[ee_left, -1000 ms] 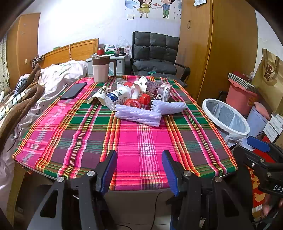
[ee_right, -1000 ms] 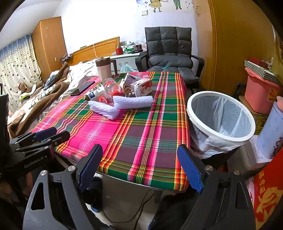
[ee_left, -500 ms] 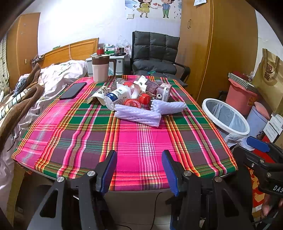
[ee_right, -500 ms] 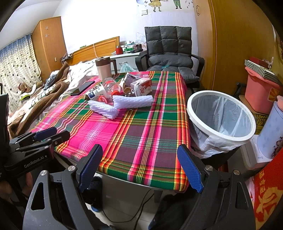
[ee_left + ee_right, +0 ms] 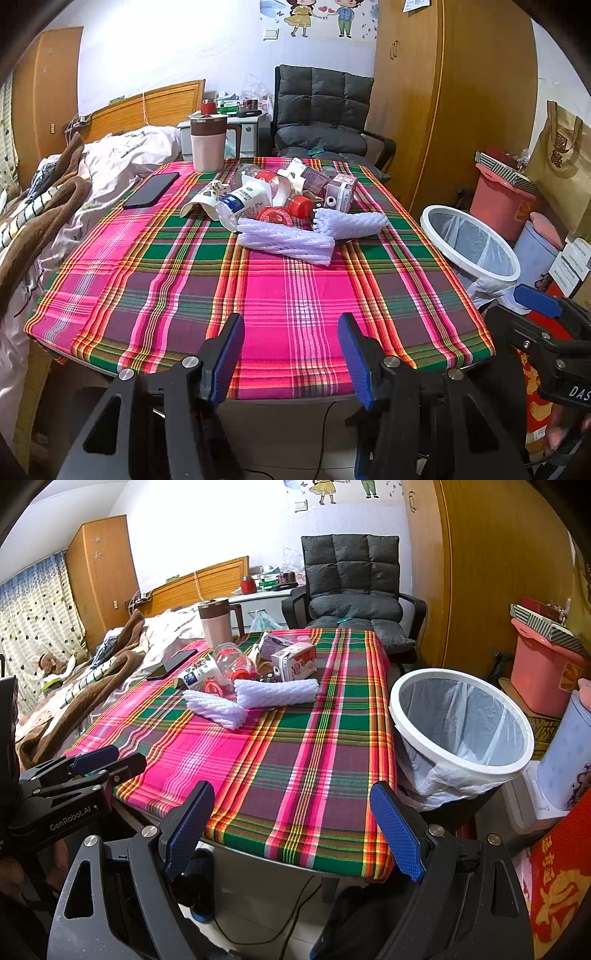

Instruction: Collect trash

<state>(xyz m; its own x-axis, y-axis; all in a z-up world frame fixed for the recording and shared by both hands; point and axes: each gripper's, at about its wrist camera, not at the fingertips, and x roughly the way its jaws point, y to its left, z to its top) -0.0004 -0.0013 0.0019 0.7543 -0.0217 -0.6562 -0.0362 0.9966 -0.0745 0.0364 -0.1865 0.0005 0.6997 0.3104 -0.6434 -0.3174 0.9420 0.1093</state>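
A heap of trash sits at the far middle of the plaid-covered table (image 5: pixel 288 295): two white foam net sleeves (image 5: pixel 286 242) (image 5: pixel 277 692), a milk carton (image 5: pixel 243 203), a small pink box (image 5: pixel 341 192) (image 5: pixel 295 661), a clear bottle with red cap (image 5: pixel 231 661) and red lids (image 5: pixel 275 216). A white-rimmed bin (image 5: pixel 471 243) (image 5: pixel 460 720) with a plastic liner stands at the table's right side. My left gripper (image 5: pixel 291 354) is open and empty at the table's near edge. My right gripper (image 5: pixel 291 830) is open and empty at the near right corner.
A tall pink-and-brown mug (image 5: pixel 208 142) and a black phone (image 5: pixel 151 190) lie at the far left of the table. A grey chair (image 5: pixel 321 110) stands behind it. A bed (image 5: pixel 55 192) is on the left. Pink buckets (image 5: pixel 543 672) and a wardrobe (image 5: pixel 443 92) are on the right.
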